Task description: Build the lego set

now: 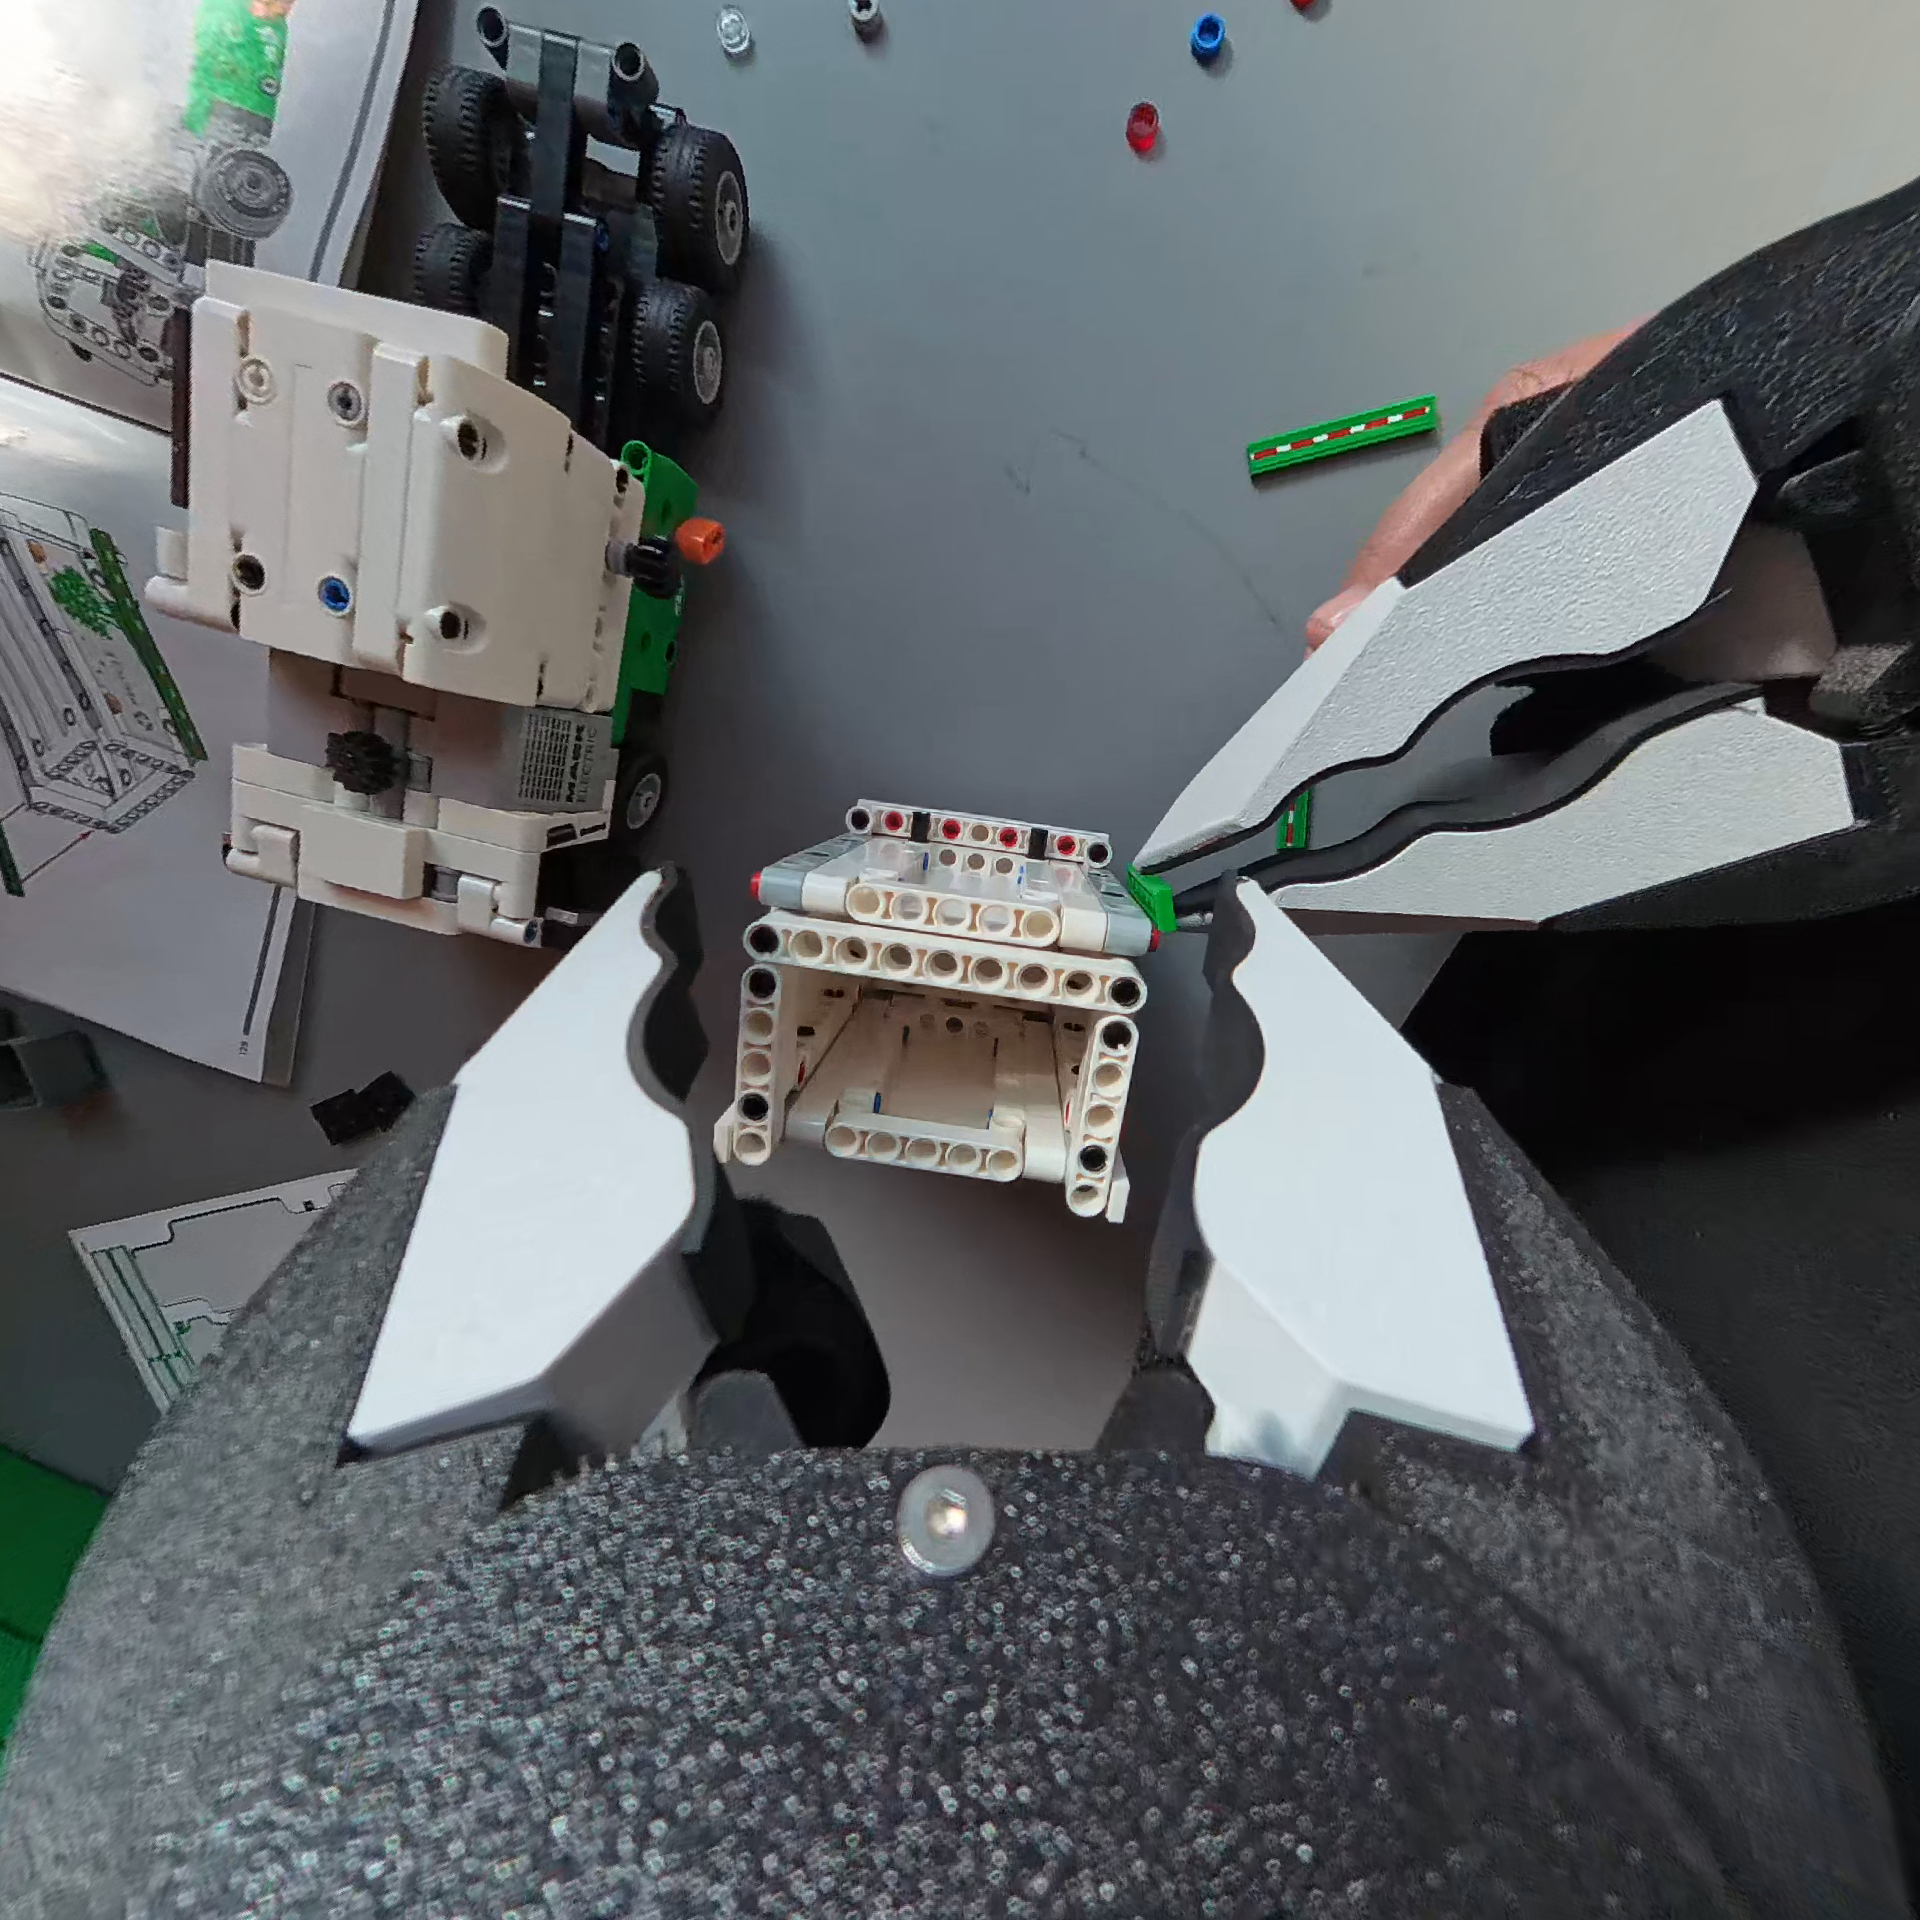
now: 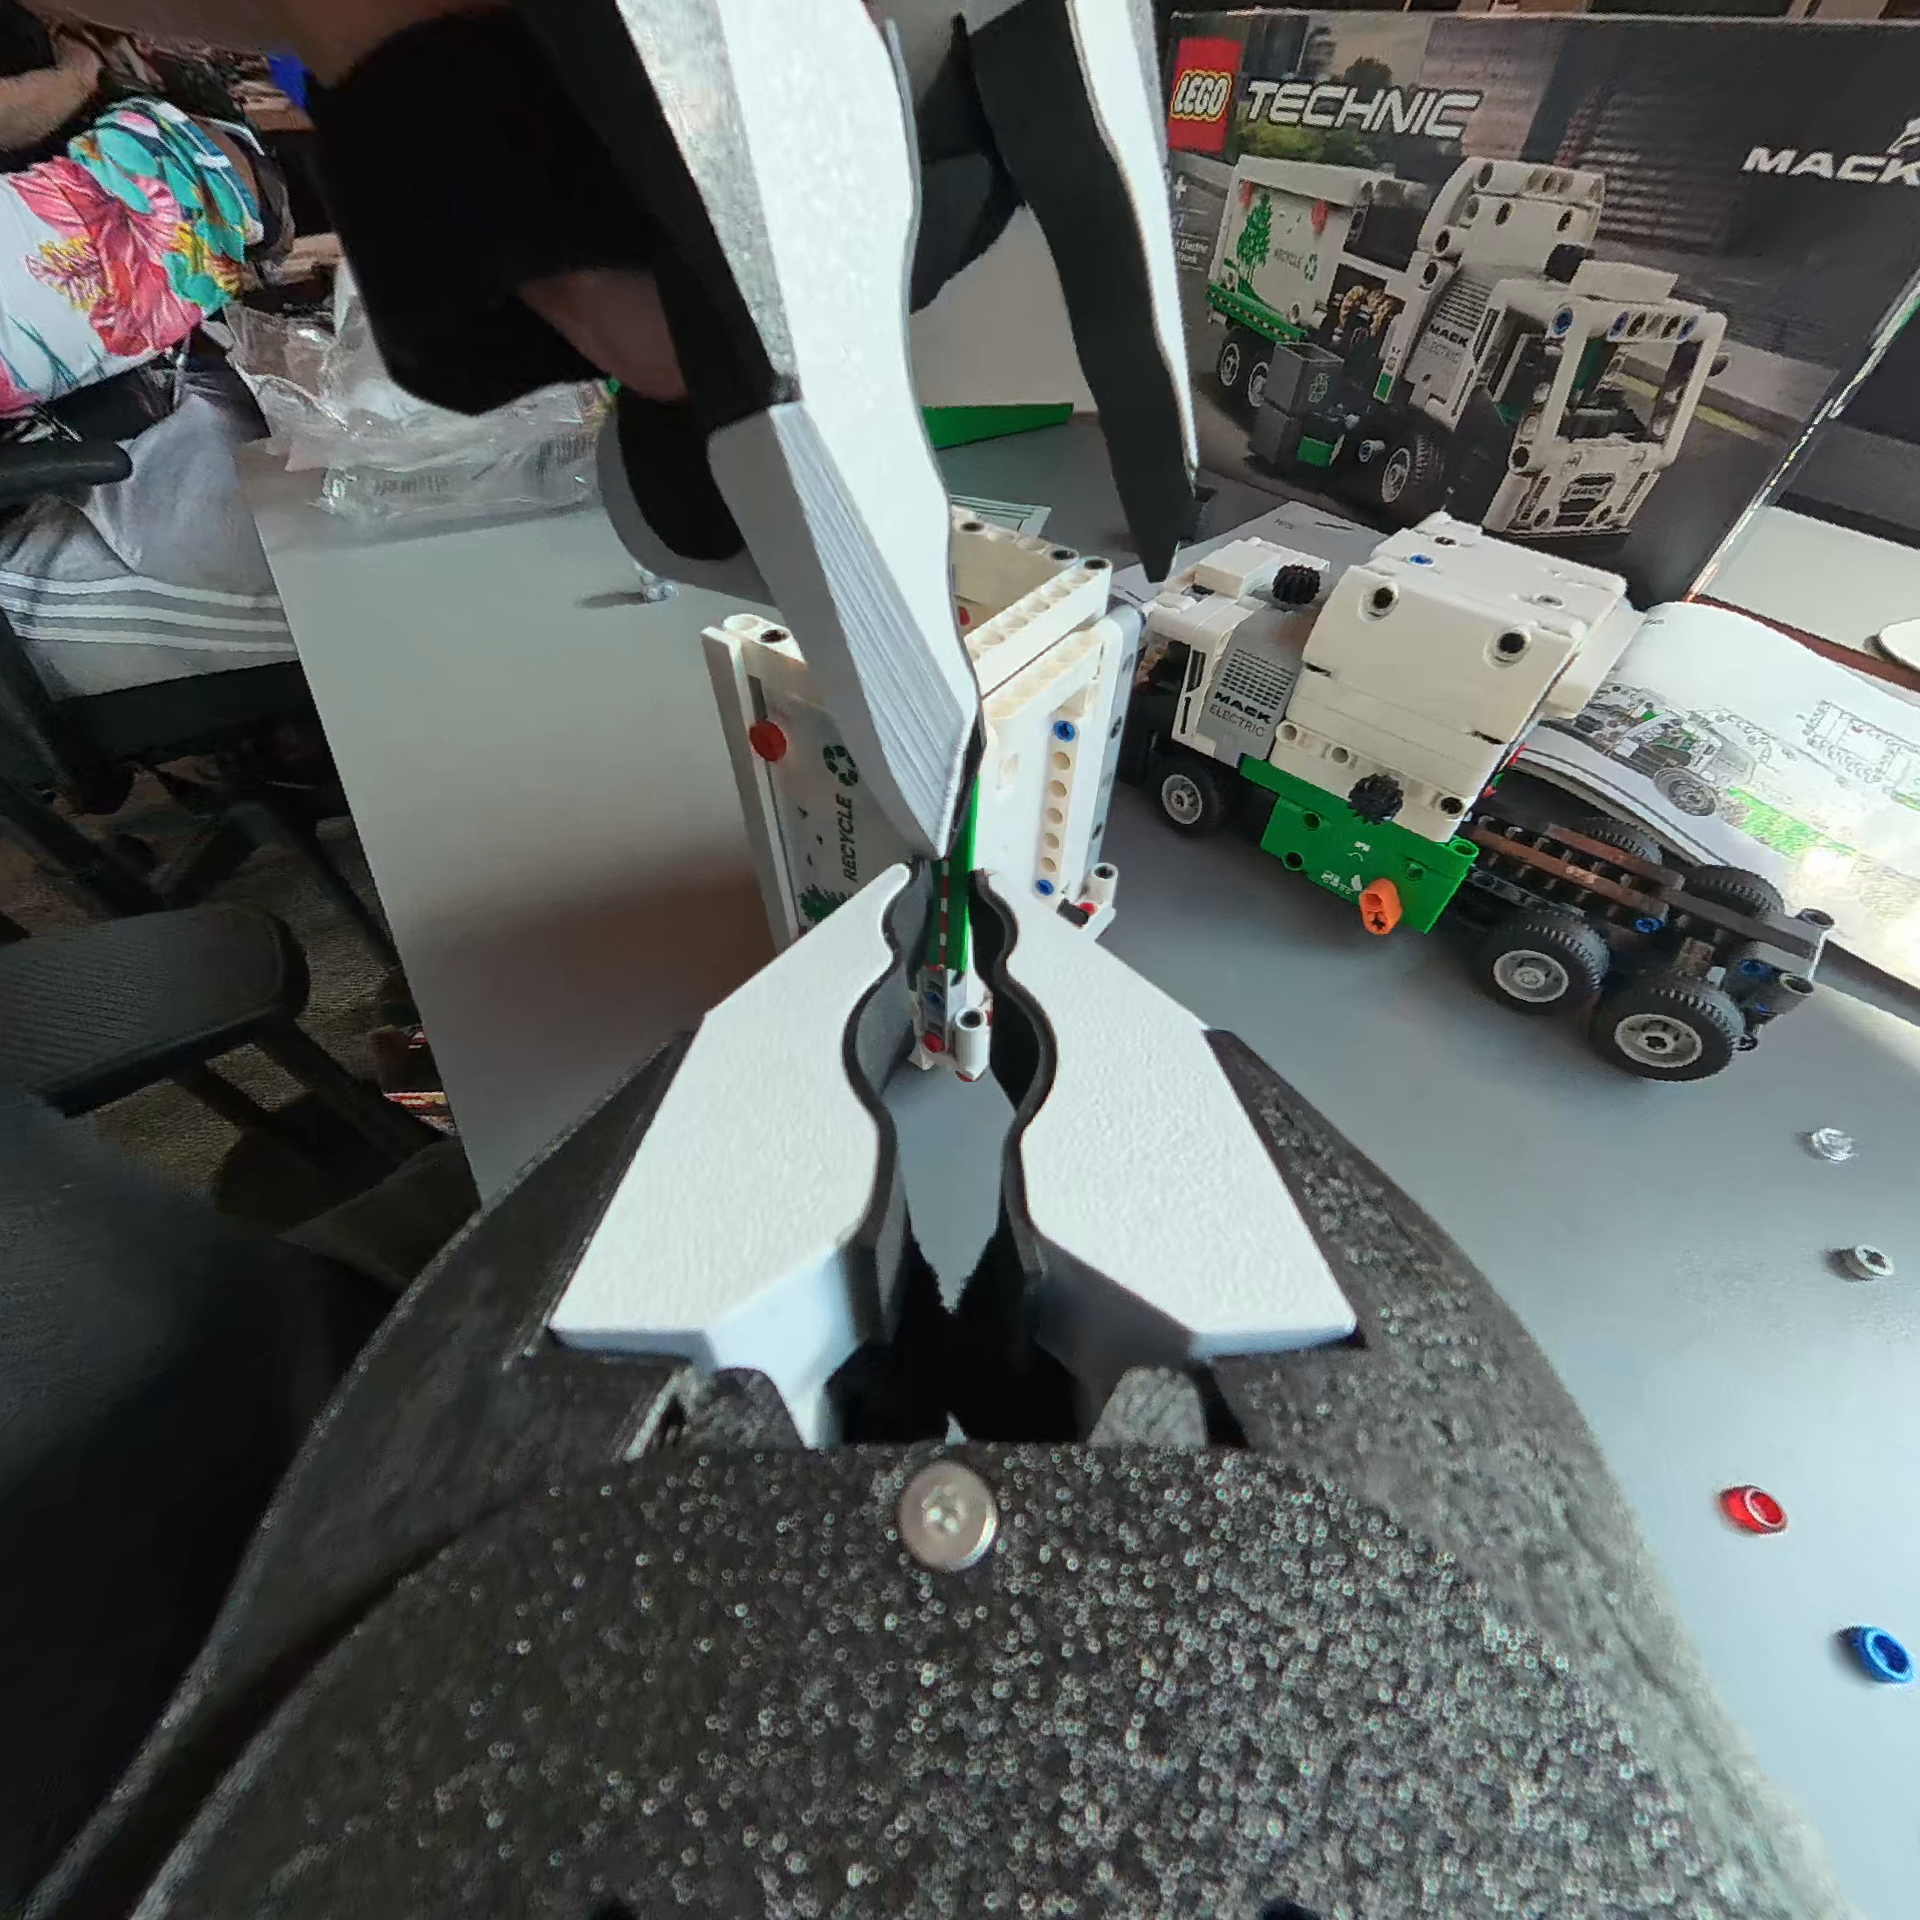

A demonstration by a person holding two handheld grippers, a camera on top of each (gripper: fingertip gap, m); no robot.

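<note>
Printed writing shows on the set's box (image 2: pixel 1558 260) at the upper right of the right wrist view, on the grey grille of the part-built truck (image 1: pixel 416 582) and on the sticker panel on the side of the white box body (image 1: pixel 935 1018); a pictured truck fills the box front. In the left wrist view the white box body sits at the centre of the frame, between the tips of the left gripper (image 1: pixel 951 935), whose jaws stand wide apart on either side of it, released, with a gap on each side. The right gripper (image 1: pixel 1174 883) reaches in from the right edge of that frame, its jaws clenched on a thin green strip (image 1: pixel 1153 899) with a red and white dashed line, held against the upper right corner of the box body. In the right wrist view the strip (image 2: pixel 951 914) runs upright between the pinched tips at the centre. The truck lies at the upper left of the left wrist view, partly on an open instruction booklet (image 1: pixel 135 914). A second green strip (image 1: pixel 1340 434) lies on the grey desk (image 1: pixel 987 416) at the upper right, near small round red (image 1: pixel 1142 126) and blue (image 1: pixel 1206 34) pieces.
</note>
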